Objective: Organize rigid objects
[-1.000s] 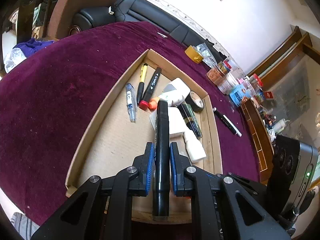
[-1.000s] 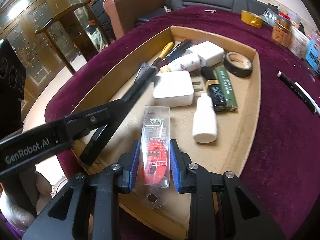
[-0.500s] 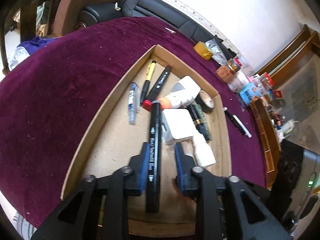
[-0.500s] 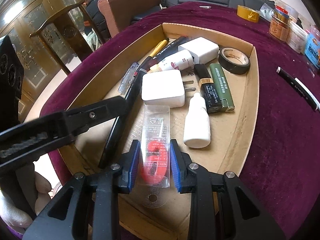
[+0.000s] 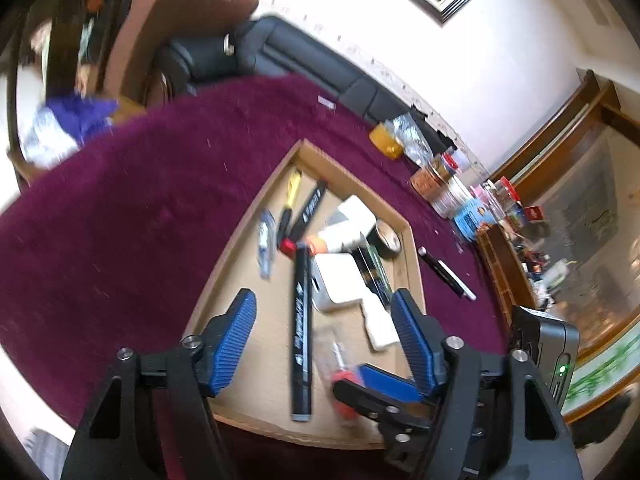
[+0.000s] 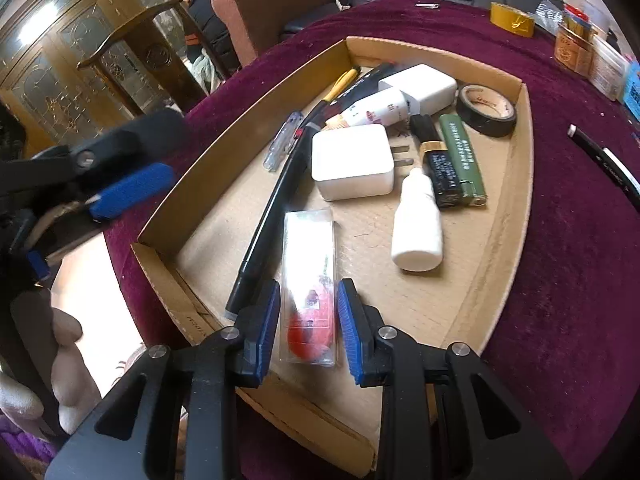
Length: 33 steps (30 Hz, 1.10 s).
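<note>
- Released since the earlier frames: long black marker pen [image 5: 301,328], previously clamped in the left gripper [image 5: 324,340], now lying flat on the floor of the shallow cardboard tray [image 6: 516,216], just beside the square white charger block [image 6: 352,162].
- Left gripper: jaws spread wide, nothing between them, raised above the near end of the tray.
- Right gripper [image 6: 308,328]: blue pads stand either side of the clear plastic packet with a red item inside [image 6: 310,280]; whether they grip it or merely flank it, I cannot tell. The packet lies in the tray alongside the marker.
- Other tray contents: white dropper bottle [image 6: 418,226], green lighter [image 6: 462,160], black tape roll [image 6: 486,110].
- Surface: maroon velvet tablecloth [image 6: 572,280], bearing a separate black-and-white pen [image 6: 608,164] outside the tray.
</note>
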### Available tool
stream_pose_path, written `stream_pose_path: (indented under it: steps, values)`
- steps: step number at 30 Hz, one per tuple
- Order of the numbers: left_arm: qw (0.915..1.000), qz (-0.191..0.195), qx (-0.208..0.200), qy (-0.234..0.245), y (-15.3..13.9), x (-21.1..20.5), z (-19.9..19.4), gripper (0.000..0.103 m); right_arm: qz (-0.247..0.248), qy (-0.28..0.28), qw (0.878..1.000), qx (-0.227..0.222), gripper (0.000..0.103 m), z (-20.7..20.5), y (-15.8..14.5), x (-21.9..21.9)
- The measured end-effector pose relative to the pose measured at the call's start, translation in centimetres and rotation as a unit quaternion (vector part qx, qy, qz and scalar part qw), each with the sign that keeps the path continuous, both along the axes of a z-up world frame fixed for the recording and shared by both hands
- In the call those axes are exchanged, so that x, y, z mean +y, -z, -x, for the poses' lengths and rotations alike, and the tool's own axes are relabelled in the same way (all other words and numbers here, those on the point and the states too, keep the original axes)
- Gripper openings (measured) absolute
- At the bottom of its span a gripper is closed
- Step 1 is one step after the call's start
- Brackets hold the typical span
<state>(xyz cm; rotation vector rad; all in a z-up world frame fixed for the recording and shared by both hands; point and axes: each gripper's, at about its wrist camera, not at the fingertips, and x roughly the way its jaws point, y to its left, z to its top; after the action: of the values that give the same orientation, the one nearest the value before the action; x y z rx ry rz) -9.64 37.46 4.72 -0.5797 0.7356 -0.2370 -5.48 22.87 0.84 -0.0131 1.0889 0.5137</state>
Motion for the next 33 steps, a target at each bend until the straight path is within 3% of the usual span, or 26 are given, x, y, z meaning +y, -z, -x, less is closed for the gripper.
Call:
stream_pose_path:
  steps: [2,5,7,8,9,10,12,14,17,19,21,23,28,33]
  values:
    - [0.9994,-0.028,-0.019,-0.011,-0.7,-0.1,0.6,0.066,-0.004,0.009,1.000,-0.013,0.027,0.4,-0.5,-0.4]
    - [0.9903,-0.112,-0.059,-0.058,-2.4,-1.0,2.1,0.066,-0.007,0.024,0.999,-0.042,0.027,1.4,-1.5,-1.3]
    - [0.9733,-0.177,-0.104,-0.102,-3.8,-2.0,3.8,0.069,0.000,0.034,0.997,-0.065,0.028,2.1,-2.1,-1.8]
    - [0.9636,-0.200,-0.126,-0.124,-4.4,-2.4,4.7,0.081,0.006,0.039,0.996,-0.076,0.028,2.5,-2.4,-2.0]
    - [0.9535,-0.217,-0.149,-0.146,-5.2,-3.0,5.8,0.099,0.010,0.044,0.995,-0.088,0.033,2.9,-2.7,-2.3]
    - [0.9451,-0.223,-0.174,-0.164,-5.9,-3.5,6.9,0.102,0.011,0.047,0.994,-0.095,0.043,3.2,-2.9,-2.5]
    - [0.9363,-0.220,-0.208,-0.178,-6.6,-4.2,8.2,0.102,0.011,0.057,0.992,-0.111,0.054,3.9,-3.4,-3.1]
    - [0.9383,-0.216,-0.208,-0.172,-6.7,-4.9,8.2,0.102,0.017,0.065,0.990,-0.127,0.055,4.6,-3.7,-3.6]
    - [0.9478,-0.239,-0.162,-0.136,-6.2,-6.2,6.5,0.102,0.046,0.078,0.985,-0.150,0.061,5.4,-3.9,-4.4]
    - [0.9470,-0.251,-0.145,-0.139,-5.8,-7.0,6.1,0.102,0.063,0.089,0.980,-0.164,0.070,6.2,-3.9,-5.1]
    - [0.9448,-0.263,-0.129,-0.146,-5.6,-8.1,6.1,0.102,0.074,0.098,0.977,-0.177,0.072,6.8,-3.8,-5.5]
    - [0.9428,-0.275,-0.108,-0.154,-5.4,-9.0,6.2,0.102,0.087,0.098,0.974,-0.183,0.072,7.4,-3.5,-5.7]
    - [0.9501,-0.275,-0.045,-0.141,-4.1,-10.0,5.4,0.102,0.121,0.083,0.970,-0.193,0.072,8.5,-2.4,-5.3]
    - [0.9500,-0.283,-0.014,-0.132,-3.3,-10.9,5.2,0.102,0.114,0.080,0.972,-0.189,0.072,8.8,-2.2,-5.9]
